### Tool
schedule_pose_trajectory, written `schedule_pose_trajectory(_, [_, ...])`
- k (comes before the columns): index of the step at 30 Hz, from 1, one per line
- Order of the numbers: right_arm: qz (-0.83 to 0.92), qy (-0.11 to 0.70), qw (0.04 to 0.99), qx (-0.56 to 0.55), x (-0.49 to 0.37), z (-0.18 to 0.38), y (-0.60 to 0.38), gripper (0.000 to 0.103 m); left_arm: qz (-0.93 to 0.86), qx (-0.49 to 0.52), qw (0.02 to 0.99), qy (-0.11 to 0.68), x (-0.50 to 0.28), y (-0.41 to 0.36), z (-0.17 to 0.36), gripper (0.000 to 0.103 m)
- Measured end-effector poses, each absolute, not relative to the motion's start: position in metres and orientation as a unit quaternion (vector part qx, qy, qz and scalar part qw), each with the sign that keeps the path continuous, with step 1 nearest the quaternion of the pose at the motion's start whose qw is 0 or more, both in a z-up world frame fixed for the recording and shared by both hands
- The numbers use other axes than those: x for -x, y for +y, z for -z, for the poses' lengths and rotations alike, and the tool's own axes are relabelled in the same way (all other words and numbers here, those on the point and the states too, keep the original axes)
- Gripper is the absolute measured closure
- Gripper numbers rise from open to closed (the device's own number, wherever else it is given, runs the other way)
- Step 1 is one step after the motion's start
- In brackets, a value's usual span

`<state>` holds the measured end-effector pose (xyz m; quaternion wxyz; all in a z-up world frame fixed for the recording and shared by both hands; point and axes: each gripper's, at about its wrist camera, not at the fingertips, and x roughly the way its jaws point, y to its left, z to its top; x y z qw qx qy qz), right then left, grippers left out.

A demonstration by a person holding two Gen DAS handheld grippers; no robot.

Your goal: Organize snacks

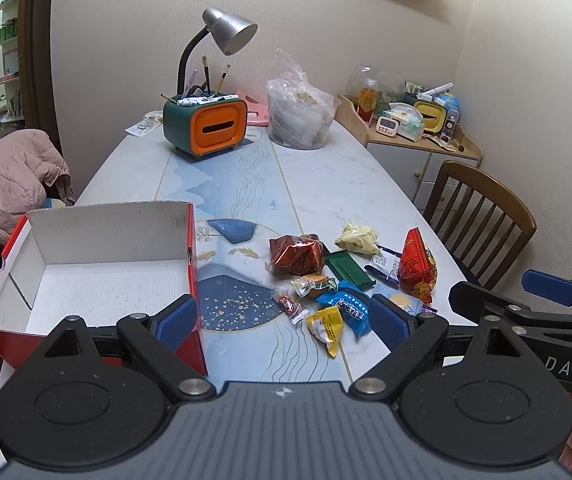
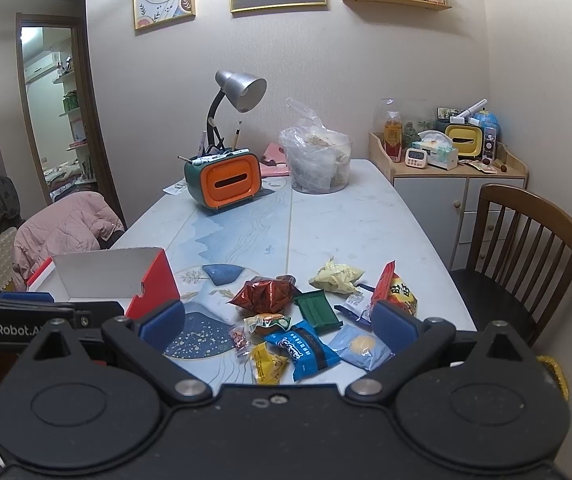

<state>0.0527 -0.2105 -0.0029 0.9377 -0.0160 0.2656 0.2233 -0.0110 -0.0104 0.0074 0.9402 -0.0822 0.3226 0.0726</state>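
Observation:
Several snack packets lie scattered on the table: a brown-red foil bag (image 1: 296,255) (image 2: 264,295), a green wrapper (image 1: 349,270) (image 2: 318,312), a blue packet (image 1: 352,311) (image 2: 306,350), a yellow packet (image 1: 328,328) (image 2: 268,364), a pale yellow bag (image 1: 357,238) (image 2: 336,278) and a red bag (image 1: 416,266) (image 2: 394,294). An open red cardboard box (image 1: 98,272) (image 2: 154,290) with a white inside stands to their left. My left gripper (image 1: 282,320) hovers open near the box and the packets. My right gripper (image 2: 280,326) is open above the packets, holding nothing.
A green and orange tissue box (image 1: 210,126) with a lamp (image 1: 228,32), and a clear tub (image 1: 302,120) with a plastic bag, stand at the table's far end. A wooden chair (image 1: 482,216) is on the right, a pink jacket (image 1: 10,184) on the left.

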Motion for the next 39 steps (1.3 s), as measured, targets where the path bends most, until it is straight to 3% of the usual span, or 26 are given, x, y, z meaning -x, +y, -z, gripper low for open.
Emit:
schedule_pose_trajectory(23, [-0.221,0.296,0.929,0.015,-0.09,0.027,-0.249,0.003,-0.048,0.085,0.927,0.363,-0.043,-0.044,0.018,0.01])
schedule_pose_trajectory(39, [-0.214,0.362,0.907,0.013,-0.148,0.076,-0.292,0.017,-0.051,0.097,0.898,0.427,-0.096,-0.064,0.057,0.01])
